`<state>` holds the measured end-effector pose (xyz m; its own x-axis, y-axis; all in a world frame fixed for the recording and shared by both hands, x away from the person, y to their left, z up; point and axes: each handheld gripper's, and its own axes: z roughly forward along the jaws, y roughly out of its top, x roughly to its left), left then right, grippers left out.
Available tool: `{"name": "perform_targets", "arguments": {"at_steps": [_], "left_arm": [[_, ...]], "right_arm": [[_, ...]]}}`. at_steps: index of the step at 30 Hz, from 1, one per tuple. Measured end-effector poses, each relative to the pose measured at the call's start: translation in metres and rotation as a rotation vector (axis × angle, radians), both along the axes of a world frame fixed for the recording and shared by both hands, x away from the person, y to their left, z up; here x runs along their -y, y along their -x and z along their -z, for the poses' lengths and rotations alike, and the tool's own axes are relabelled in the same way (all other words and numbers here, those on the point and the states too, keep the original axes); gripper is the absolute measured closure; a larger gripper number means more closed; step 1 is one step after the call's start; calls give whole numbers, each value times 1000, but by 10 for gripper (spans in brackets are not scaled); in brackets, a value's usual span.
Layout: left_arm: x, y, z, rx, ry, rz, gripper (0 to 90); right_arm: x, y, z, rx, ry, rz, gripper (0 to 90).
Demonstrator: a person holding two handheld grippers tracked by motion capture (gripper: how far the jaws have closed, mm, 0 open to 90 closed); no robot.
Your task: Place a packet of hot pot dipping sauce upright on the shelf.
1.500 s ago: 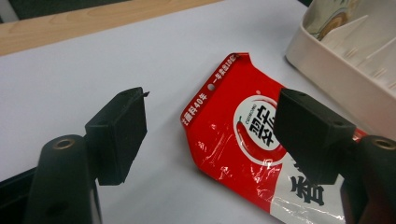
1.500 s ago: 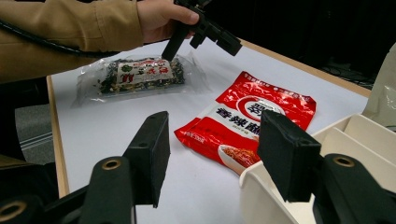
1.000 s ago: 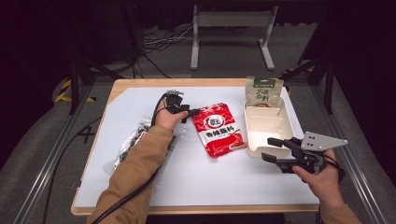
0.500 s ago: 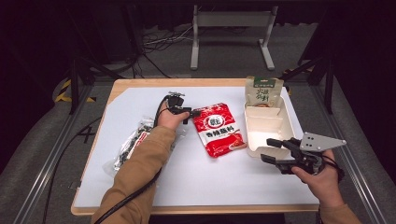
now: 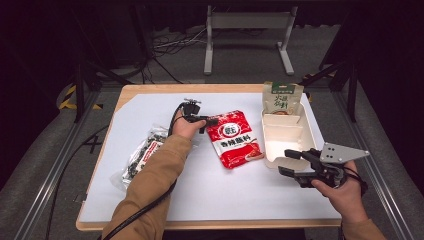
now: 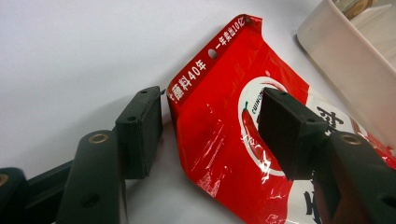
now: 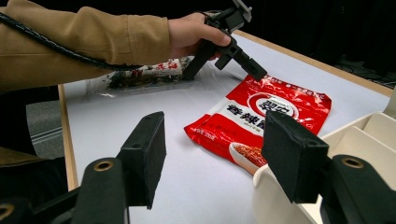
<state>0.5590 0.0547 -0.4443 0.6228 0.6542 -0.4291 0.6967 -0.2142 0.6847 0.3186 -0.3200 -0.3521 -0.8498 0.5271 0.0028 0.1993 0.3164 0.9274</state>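
While my left gripper [image 6: 210,135] stood spread astride the red pouch [image 6: 243,154] corner at frame centre, I feared the slick foil could slip.

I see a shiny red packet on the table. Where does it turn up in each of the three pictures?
High view: the red packet lies mid-table, between the left claw and the white tray.
Left gripper view: the red packet lies close up, its top corner between the open jaws.
Right gripper view: the red packet lies centre, beyond the jaws.
Shared landmark: the white tray, right of the packet in all three.
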Motion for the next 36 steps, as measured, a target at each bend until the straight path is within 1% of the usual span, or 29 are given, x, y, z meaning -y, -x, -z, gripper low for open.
{"name": "perform_targets", "arguments": {"at_steps": [4,5,9,11,13,14,18,20,22,24,25,26,28,29,30,31,32,33,34,35,36], "left_arm": [[2,0,0,-3,-1,15,417],[2,1,0,-6,14,14,418],[4,2,-1,-10,33,23,437],[5,3,-2,5,33,32,446],[5,4,-3,7,35,35,451],[4,5,-3,20,45,39,451],[4,8,-3,24,59,57,470],[4,9,-3,30,52,66,472],[6,11,-3,38,38,74,474],[7,11,-3,42,14,85,494],[9,12,-3,40,-10,86,504],[10,12,-3,41,-34,82,511],[13,11,-2,39,-62,71,530],[14,11,-2,36,-91,70,531],[15,11,-2,33,-103,62,546],[16,10,-2,36,-127,58,559],[17,10,-2,34,-137,52,578],[17,10,-2,34,-137,52,601],[18,9,-2,40,-153,48,601],[18,9,-2,40,-169,40,633],[18,9,-2,43,-173,31,669]], "right_arm": [[-1,0,0,0,0,-5,392],[-1,0,1,0,1,-5,392],[-2,0,1,1,2,-5,388],[-2,0,1,1,1,-6,388],[-2,0,1,2,1,-7,387],[-2,0,1,1,2,-7,387],[-2,0,1,-1,1,-8,386],[-3,0,2,-4,2,-9,386],[-4,-1,2,-6,4,-13,386],[-5,-1,3,-7,6,-16,386],[-5,-1,3,-8,5,-19,386],[-6,-1,3,-8,6,-22,386],[-7,0,3,-8,7,-27,386],[-7,0,3,-7,7,-28,386],[-7,0,3,-6,7,-29,385],[-7,0,2,-5,7,-30,384],[-7,0,2,-5,6,-32,384],[-7,0,2,-5,6,-32,384],[-7,0,2,-4,6,-31,384],[-6,1,2,-4,6,-29,384],[-6,1,2,-4,5,-29,384]]}}
